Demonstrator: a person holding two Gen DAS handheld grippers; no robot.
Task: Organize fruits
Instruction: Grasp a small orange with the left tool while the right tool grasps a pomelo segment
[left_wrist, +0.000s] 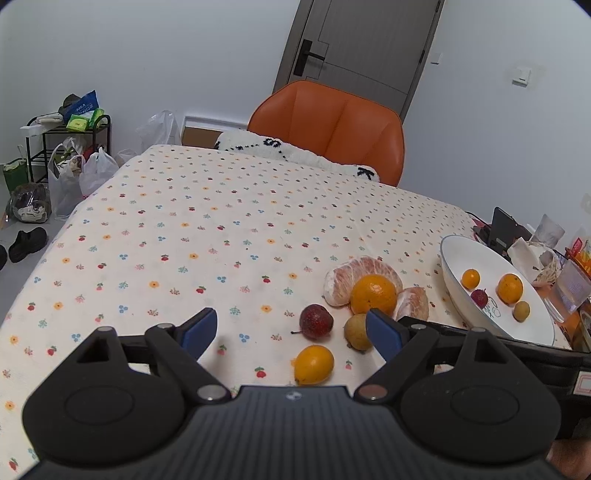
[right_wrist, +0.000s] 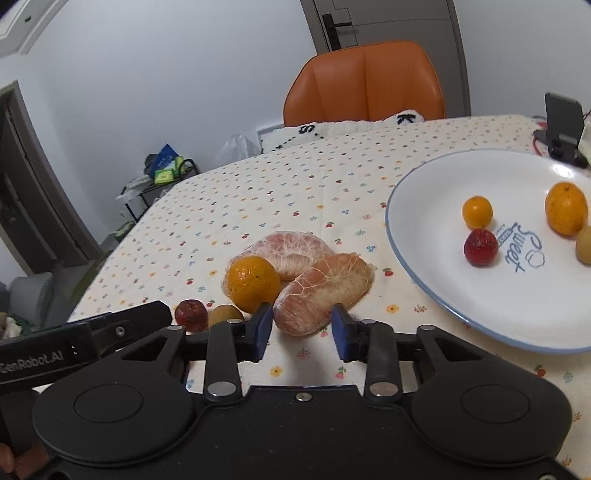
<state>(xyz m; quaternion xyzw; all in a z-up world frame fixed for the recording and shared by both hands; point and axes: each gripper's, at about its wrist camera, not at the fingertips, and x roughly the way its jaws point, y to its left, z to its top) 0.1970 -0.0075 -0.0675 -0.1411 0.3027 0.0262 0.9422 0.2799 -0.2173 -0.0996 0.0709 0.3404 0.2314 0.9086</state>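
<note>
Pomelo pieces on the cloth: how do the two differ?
The larger pomelo piece is a curved crescent lying behind the orange; the smaller pomelo piece is a stubby wedge, nearer, its end between the right tongs. The larger looks paler pink. Both are peeled and touch.

The left wrist view looks low across the table (left_wrist: 221, 221) from its near edge, facing the chair (left_wrist: 332, 129) and door (left_wrist: 362, 44), with the loose fruit close ahead and the plate (left_wrist: 458, 284) off to the right. The right wrist view sits just beside it to the right, closer to the plate (right_wrist: 413, 236), facing the same chair (right_wrist: 365, 81). Both share the orange (left_wrist: 373, 295) (right_wrist: 253, 282), the peeled segments (left_wrist: 413, 302) (right_wrist: 321, 291), plate and chair.
</note>
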